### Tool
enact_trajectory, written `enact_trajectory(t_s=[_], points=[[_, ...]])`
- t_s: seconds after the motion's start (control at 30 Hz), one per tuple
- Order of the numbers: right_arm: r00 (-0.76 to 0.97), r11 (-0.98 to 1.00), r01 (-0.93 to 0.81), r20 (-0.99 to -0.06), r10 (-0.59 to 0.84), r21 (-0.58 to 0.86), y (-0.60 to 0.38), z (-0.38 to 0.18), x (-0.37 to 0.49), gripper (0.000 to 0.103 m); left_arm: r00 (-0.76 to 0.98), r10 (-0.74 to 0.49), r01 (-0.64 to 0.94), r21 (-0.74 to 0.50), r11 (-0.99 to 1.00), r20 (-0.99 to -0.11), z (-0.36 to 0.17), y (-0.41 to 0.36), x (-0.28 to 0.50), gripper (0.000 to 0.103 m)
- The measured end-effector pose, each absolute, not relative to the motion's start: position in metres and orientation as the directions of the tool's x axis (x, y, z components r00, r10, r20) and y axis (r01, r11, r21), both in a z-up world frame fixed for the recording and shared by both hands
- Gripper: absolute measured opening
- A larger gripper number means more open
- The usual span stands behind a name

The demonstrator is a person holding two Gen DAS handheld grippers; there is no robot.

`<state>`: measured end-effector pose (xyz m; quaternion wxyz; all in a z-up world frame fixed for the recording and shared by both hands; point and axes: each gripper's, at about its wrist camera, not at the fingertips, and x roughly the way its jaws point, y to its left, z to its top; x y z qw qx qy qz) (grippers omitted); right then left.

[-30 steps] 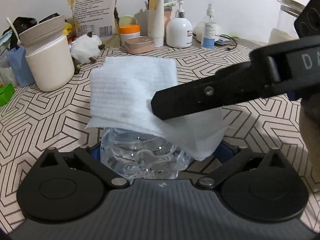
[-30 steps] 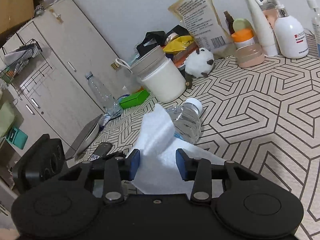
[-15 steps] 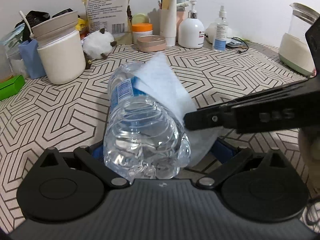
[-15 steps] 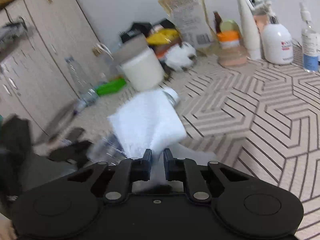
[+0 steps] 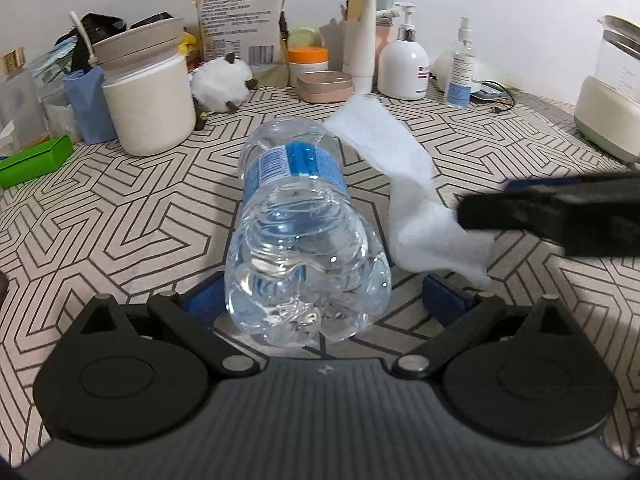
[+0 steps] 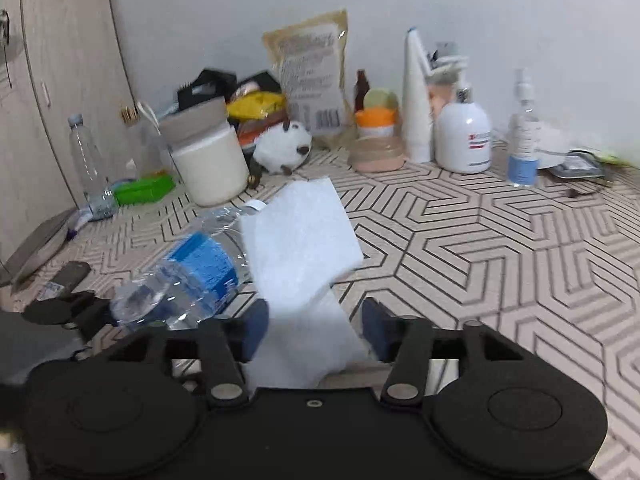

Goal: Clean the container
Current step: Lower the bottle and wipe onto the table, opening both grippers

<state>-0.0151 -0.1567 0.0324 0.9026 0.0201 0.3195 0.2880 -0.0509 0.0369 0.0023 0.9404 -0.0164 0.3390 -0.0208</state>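
Note:
A clear plastic water bottle with a blue label lies on its side on the patterned table, base towards my left gripper. The left fingers stand wide either side of the base without pressing it; the gripper is open. A white cloth hangs to the right of the bottle, off its surface. My right gripper has its fingers apart with the cloth between them, so it is open. The bottle sits left of the cloth in the right wrist view.
A cream lidded canister, a plush sheep, a food pouch, a pump bottle, a spray bottle and jars line the back. A kettle stands far right. A green box lies left.
The cloth has come off the top of the bottle and moved to its right. The right gripper was shut on the cloth and has opened. The bottle's label is now uncovered.

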Motion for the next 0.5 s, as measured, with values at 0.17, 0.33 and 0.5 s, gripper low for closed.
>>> enact_trajectory(t_s=[0.17,0.33,0.5], points=[[0.631,0.847,-0.451,-0.571,0.525,0.28,-0.167,0.022,-0.042,0.082,0.771,-0.026,0.002,-0.039,0.999,-0.636,0.002,0.035,-0.056,0.103],[0.64,0.845,-0.388,-0.552,0.534,0.368,-0.174,0.011,-0.041,0.085,0.775,-0.022,-0.004,-0.039,0.999,-0.632,0.002,0.035,-0.058,0.103],[0.643,0.843,-0.393,-0.545,0.538,0.368,-0.17,0.009,-0.041,0.088,0.776,-0.022,-0.002,-0.038,0.999,-0.631,0.001,0.035,-0.059,0.103]])
